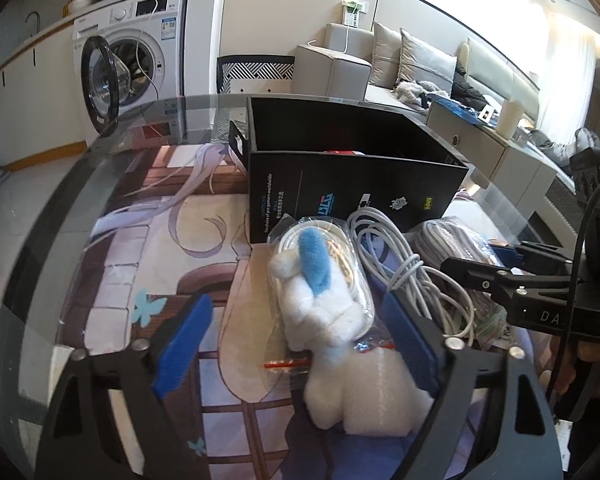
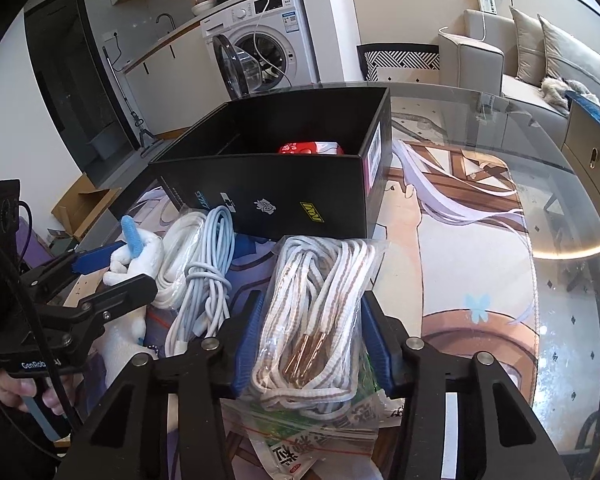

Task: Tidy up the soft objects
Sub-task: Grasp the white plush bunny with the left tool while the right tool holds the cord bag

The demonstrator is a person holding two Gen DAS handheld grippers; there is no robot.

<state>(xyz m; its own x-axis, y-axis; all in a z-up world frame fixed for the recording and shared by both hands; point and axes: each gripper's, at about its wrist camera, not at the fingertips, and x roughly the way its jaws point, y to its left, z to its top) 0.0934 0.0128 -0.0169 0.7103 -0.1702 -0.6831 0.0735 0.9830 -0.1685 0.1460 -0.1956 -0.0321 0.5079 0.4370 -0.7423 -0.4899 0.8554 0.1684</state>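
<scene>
A white plush toy (image 1: 340, 320) with a blue ear lies on a clear bag of white cord, in front of the black box (image 1: 340, 184). My left gripper (image 1: 296, 300) straddles the plush; its right pad touches it, and the left pad stands clear of it. In the right wrist view, my right gripper (image 2: 312, 296) has both blue pads pressed against a clear bag of white-and-brown laces (image 2: 320, 280). That bag rests on a green printed packet (image 2: 320, 432). A red-and-white item (image 2: 308, 147) lies inside the black box (image 2: 284, 184).
A coil of pale cable (image 2: 204, 276) lies between the plush and the lace bag. The glass table (image 2: 540, 184) covers a printed mat, and its rim curves round to the right. A washing machine (image 1: 140, 52) and a sofa (image 1: 420, 64) stand beyond the table.
</scene>
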